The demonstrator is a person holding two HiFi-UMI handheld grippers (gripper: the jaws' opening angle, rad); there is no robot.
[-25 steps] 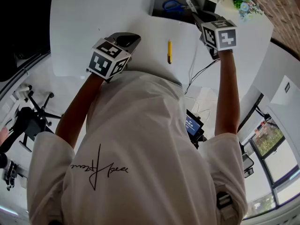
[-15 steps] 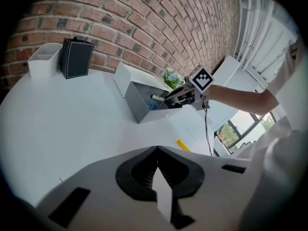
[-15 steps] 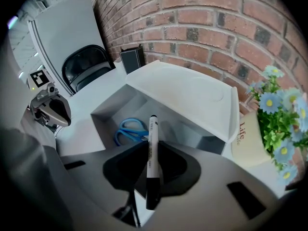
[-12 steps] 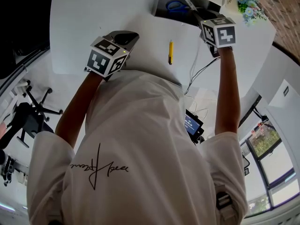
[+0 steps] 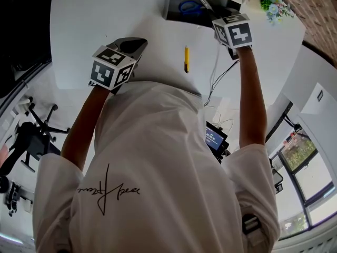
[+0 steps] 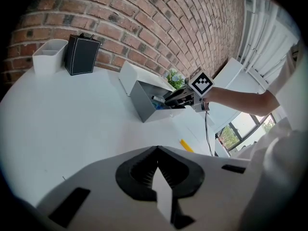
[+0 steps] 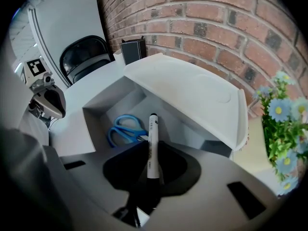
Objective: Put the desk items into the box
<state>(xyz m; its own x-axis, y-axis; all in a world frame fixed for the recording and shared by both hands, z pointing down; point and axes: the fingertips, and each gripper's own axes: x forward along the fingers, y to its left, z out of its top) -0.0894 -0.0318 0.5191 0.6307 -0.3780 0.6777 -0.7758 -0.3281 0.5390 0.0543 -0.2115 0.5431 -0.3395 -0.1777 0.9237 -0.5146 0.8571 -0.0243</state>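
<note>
Right now 1 marker (image 7: 152,143), white barrel w/ dark cap, is pinched upright in the right gripper (image 7: 152,170), jaws narrow and clamped on its lower end; its tip hangs over the open grey box (image 7: 96,117) at the far right of the white table (image 5: 105,15). Box lid (image 7: 192,95) is tipped back toward the brick wall. Inside the box: 1 pair of blue scissors (image 7: 126,129), lying flat at the bottom left. Left gripper (image 6: 157,153) is at the near left over bare tabletop, jaws together w/ nothing btwn them. 1 yellow pen-like item (image 5: 186,59) lies on the table btwn the 2 grippers, nearer than the box. 1 flower bunch (image 7: 284,134) right of the box; 1 black case (image 6: 82,55) and 1 white tub (image 6: 49,57) side by side by the far wall.
</note>
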